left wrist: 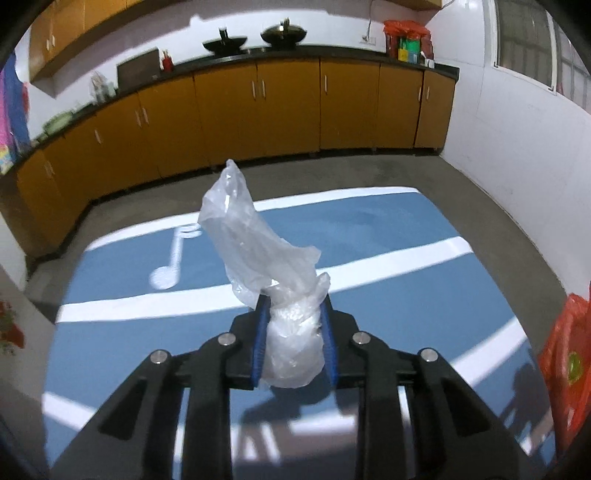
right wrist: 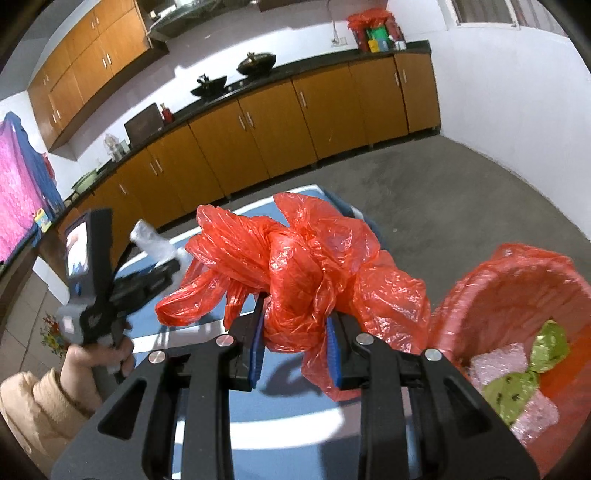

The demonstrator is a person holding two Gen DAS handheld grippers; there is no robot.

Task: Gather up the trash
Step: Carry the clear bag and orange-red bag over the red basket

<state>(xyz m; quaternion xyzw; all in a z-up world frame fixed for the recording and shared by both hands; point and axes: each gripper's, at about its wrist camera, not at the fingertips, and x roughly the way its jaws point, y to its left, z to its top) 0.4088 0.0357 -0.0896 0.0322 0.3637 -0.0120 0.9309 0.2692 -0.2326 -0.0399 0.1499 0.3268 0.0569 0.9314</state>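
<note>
My left gripper [left wrist: 293, 306] is shut on a crumpled clear plastic bag [left wrist: 258, 251] and holds it above the blue table [left wrist: 388, 288]. In the right wrist view that gripper [right wrist: 173, 264] shows at the left with the clear plastic [right wrist: 151, 240] in it. My right gripper [right wrist: 295, 325] is shut on a knotted red plastic bag [right wrist: 295, 266], held above the table. A bin lined with a red bag [right wrist: 517, 295] stands at the right; it holds green wrappers [right wrist: 532, 369] and pink bubble wrap [right wrist: 495, 363]. Its edge also shows in the left wrist view [left wrist: 569, 362].
The blue table has white stripes and a white music note [left wrist: 170, 262]. Orange cabinets [left wrist: 258, 110] under a dark counter with woks [left wrist: 282, 35] run along the far wall. A white wall [left wrist: 517, 147] stands at the right, with grey floor [right wrist: 424, 192] between.
</note>
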